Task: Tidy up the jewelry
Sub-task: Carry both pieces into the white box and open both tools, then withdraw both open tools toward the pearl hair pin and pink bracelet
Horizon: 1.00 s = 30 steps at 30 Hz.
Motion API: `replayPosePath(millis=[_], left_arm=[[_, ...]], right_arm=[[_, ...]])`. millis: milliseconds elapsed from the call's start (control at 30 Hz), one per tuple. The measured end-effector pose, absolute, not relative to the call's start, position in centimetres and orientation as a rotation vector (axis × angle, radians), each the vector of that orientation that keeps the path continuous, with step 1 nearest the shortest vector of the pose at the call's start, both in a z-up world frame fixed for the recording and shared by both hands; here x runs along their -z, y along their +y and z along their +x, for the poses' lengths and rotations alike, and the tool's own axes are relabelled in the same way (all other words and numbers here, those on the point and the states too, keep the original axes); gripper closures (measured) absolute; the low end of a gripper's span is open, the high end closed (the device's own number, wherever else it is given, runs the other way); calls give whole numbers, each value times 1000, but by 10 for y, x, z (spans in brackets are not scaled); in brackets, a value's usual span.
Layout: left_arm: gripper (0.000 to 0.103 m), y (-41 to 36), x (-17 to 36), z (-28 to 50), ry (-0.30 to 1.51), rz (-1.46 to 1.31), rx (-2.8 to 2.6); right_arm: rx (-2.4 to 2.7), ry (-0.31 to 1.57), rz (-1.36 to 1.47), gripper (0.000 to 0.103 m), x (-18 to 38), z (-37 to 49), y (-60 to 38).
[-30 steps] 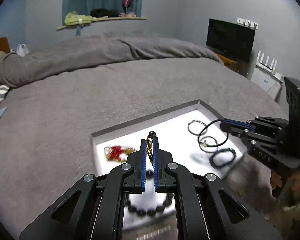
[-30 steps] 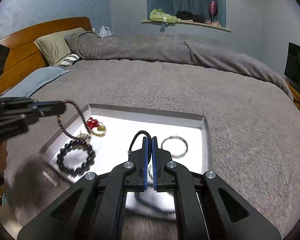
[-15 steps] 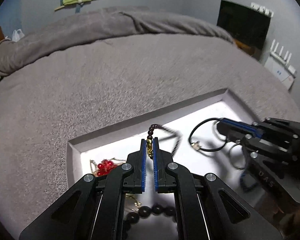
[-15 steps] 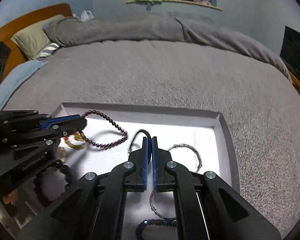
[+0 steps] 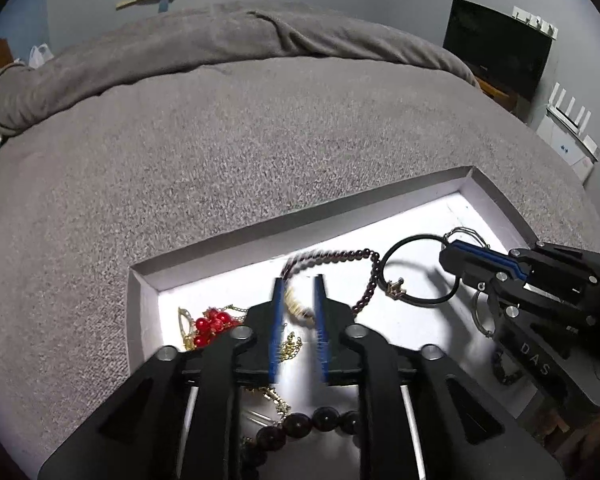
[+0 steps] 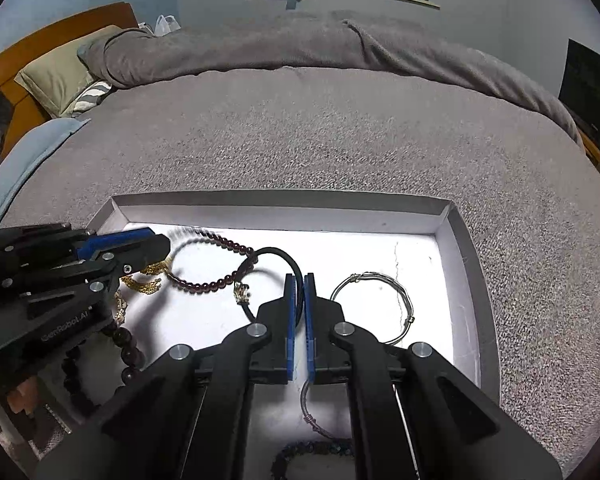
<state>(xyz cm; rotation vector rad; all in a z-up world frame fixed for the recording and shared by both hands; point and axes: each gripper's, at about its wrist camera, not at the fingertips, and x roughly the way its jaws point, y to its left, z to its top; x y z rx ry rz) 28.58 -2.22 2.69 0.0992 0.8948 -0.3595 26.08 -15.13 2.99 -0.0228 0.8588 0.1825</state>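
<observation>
Now both claws hang low over the white tray (image 6: 466,240) that sits on the grey bed (image 6: 340,140). The left claw (image 5: 298,308) has just been opening: its blue pads stand spread, and the gold tassel end of the garnet bead bracelet (image 6: 204,282) lies loose between them, no longer pinched. From that tassel the bead strand runs away from the left claw, along the tray's far wall and then down toward the right claw (image 6: 299,296), so its long axis lies across the tray, from the left claw's side toward the middle. The right claw is pressed together on the black cord bracelet (image 6: 284,260), gripping the loop at its near side; the loop stands up from the pads and leans toward the left claw, its small gold charm hanging just beside the garnet beads, possibly touching them. A thin wire bangle (image 6: 374,306) lies flat just right of the right claw, and large dark beads (image 5: 300,426) lie under the left claw. I judge the left hand nearer the garnet strand, the right nearer the bangle.
</observation>
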Motion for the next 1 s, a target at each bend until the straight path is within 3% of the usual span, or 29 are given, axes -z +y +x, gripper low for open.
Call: replayPosePath(millis=[233,567,633,767,933,967,1000], left_arm=[[70,-22,-38,272,832,145,323],[49,-8,-59,231,758,136,290],[48,-5,-63,223,750,126,286],[38,4,-73,206,725,104,263],[37,13,-81,186,705,90,240],[34,16,-83,182,701,80,234],[24,18,-85,178,698,74,230]], right_arm=[[-191,843,-16,74,-34,253,-154],[-184,784,40,59,-58,219,-175],[-182,770,43,52,-64,210,-176],[-187,739,44,42,-75,191,-180],[-199,692,55,18,-89,166,-187],[-202,684,58,16,-91,162,-189],[-205,673,63,12,-94,156,-191]])
